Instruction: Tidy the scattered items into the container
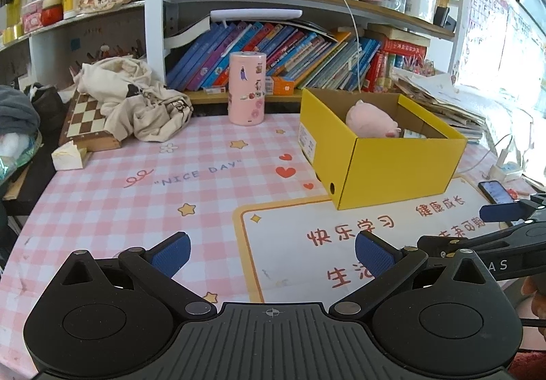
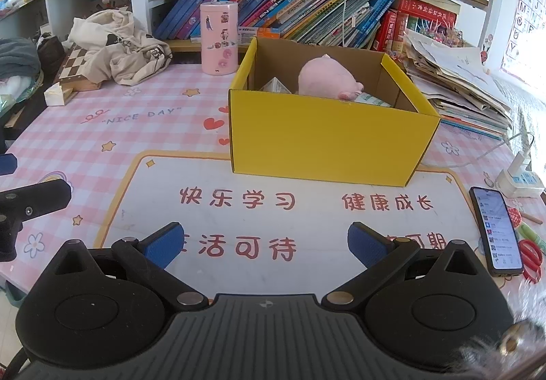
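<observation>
Currently, the left gripper [image 1: 271, 255] and the right gripper [image 2: 264, 245] are both spread wide and empty, hovering low over the counter [image 2: 102, 141] short of the yellow box [image 2: 327, 137], apparently a rest posture between picks. The box stands open-topped near the counter's centre, within reach of both sides, and already contains the pink plush toy [image 2: 327, 81] and small cartons beside it.

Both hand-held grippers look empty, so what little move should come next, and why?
Probably swing the left hand-held gripper toward the small cream box by the chessboard. Both it and the right hand-held gripper are open and empty, the yellow box already holds the pink plush, and that box sits loose on the left.
</observation>
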